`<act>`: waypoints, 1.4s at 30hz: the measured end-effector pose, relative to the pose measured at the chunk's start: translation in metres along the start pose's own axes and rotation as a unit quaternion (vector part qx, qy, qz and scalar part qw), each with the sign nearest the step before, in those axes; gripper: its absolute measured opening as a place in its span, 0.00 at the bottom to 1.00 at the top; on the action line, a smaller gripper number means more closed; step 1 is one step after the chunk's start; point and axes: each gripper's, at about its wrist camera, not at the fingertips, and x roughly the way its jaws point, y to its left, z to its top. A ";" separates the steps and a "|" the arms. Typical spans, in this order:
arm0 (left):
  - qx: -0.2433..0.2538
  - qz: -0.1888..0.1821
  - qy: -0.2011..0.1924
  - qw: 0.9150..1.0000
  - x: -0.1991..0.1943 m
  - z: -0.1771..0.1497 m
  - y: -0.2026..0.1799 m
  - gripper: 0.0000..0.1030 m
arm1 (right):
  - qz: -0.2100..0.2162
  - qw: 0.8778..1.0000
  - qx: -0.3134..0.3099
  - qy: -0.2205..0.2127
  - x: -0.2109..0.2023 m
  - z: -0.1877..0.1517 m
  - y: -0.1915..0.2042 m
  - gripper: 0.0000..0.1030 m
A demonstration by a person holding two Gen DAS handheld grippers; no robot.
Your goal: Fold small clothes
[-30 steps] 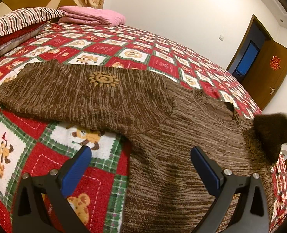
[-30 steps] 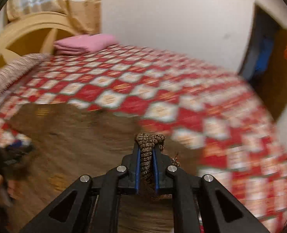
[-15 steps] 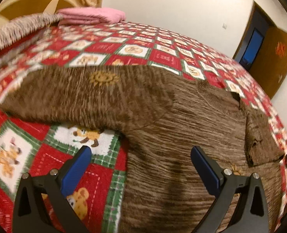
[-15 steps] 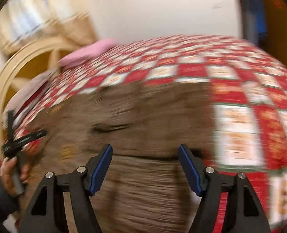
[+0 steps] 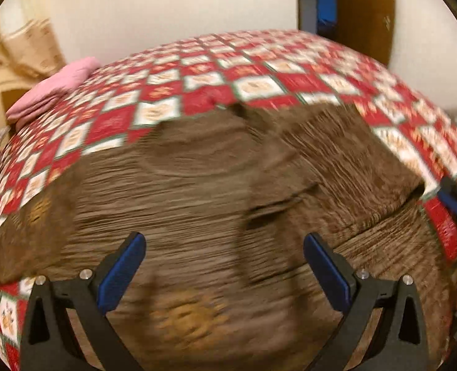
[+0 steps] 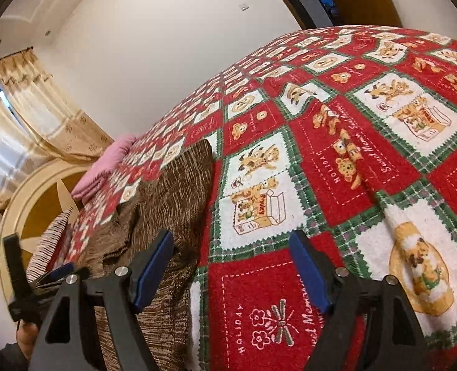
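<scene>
Brown knit sweater [image 5: 197, 191] lies flat on the bed, on top of a red/white/green holiday quilt [image 6: 336, 160] w/ teddy-bear squares. In left wrist view the sweater fills most of the frame, blurred; one sleeve [image 5: 346, 160] is folded over the body at upper right, and an orange-ish motif [image 5: 191, 315] shows low centre. Neckline curve faintly visible near the top of the garment.

Left gripper [image 5: 225, 266] hangs over the sweater's body, jaws wide apart, nothing between the blue pads [image 5: 121, 270]; whether the tips touch the knit – can't tell. The other tool's blue tip shows at the right edge of that view, just beside the sleeve's end.

Right gripper [image 6: 233, 270] is over the quilt at the sweater's edge; its jaws have just been opening and now stand wide apart, nothing clamped. Left pad sits over the brown knit edge, right pad over a red quilt square.

In right wrist view the sweater [image 6: 169, 191] runs along the frame's left, w/ the left tool's black frame and a bit of the person's hand [image 6: 26, 337] at lower left.

Bkgd: pink folded cloth [image 6: 104, 167] near the headboard [image 6: 33, 198], beige curtain [image 6: 27, 108], brown door [image 5: 364, 15].
</scene>
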 end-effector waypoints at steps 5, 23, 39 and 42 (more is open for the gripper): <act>0.028 0.054 -0.002 0.998 0.034 0.026 -0.014 1.00 | -0.006 1.000 -0.007 0.008 0.001 -0.001 -0.003 0.80; -0.084 0.051 0.004 0.995 0.015 -0.024 0.084 1.00 | -0.016 0.999 -0.029 -0.003 -0.002 -0.002 0.005 0.87; -0.163 -0.005 -0.015 0.987 0.017 -0.035 0.108 1.00 | -0.100 0.979 -0.150 0.095 0.057 -0.012 0.069 0.39; -0.165 -0.010 -0.017 0.986 0.017 -0.035 0.109 1.00 | -0.112 0.974 -0.166 0.101 0.050 -0.016 0.073 0.39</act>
